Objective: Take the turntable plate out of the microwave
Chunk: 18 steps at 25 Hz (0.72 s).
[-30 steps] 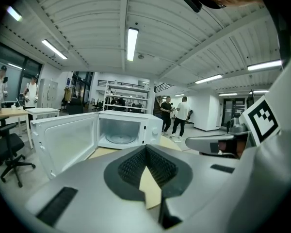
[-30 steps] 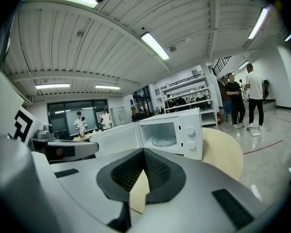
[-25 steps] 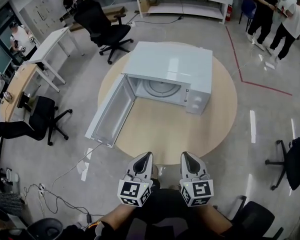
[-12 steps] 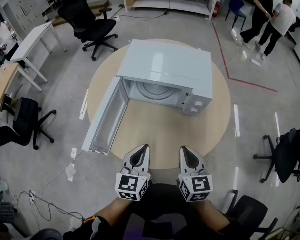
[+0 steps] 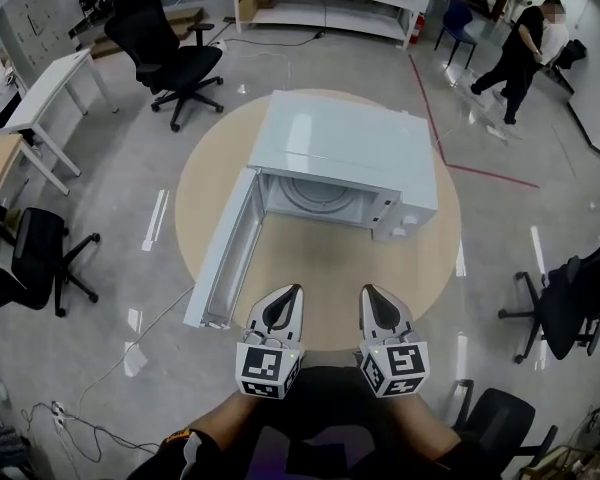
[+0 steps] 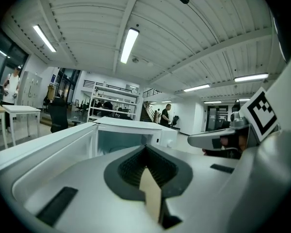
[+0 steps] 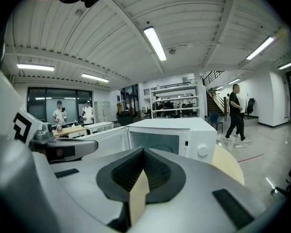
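The white microwave (image 5: 345, 148) stood on the round wooden table (image 5: 325, 268) with its door (image 5: 228, 253) swung wide open to the left. The glass turntable plate (image 5: 315, 194) lay inside the cavity. The left gripper (image 5: 288, 298) and the right gripper (image 5: 370, 298) were side by side at the table's near edge, apart from the microwave, each with its jaws pressed together and holding nothing.

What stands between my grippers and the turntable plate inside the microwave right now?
Nothing visible. The door of the microwave is swung open to the left, and the turntable plate lies inside. Only tabletop separates it from the left gripper and right gripper, both with jaws shut.
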{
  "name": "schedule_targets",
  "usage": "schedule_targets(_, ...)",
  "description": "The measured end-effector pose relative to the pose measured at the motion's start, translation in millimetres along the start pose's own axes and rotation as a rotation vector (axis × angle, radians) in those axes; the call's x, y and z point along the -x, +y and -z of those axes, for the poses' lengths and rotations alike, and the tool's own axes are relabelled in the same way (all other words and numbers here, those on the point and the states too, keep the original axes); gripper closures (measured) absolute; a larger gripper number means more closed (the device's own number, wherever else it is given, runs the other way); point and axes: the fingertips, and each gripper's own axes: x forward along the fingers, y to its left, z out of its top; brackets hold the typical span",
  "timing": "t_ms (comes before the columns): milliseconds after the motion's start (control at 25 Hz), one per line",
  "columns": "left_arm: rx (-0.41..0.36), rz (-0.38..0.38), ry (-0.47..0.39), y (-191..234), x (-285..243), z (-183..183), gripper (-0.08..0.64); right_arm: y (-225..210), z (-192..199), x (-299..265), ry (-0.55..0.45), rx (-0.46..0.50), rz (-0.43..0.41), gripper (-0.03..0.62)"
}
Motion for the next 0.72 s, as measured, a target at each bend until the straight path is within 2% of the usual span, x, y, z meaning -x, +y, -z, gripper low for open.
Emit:
schedule_targets(400, 0.013, 0.053, 0.034, 20.0, -9.5, 6.9, 0.514, 14.4, -4.7, -23.6, 0.015, 0.004, 0.024, 0.577)
schedule_targets(720, 0.023, 0.024, 0.041, 37.2, -30.1, 5.2, 0.514, 5.7, -4.8, -52.0, 0.021, -0.016, 0.014, 0.577)
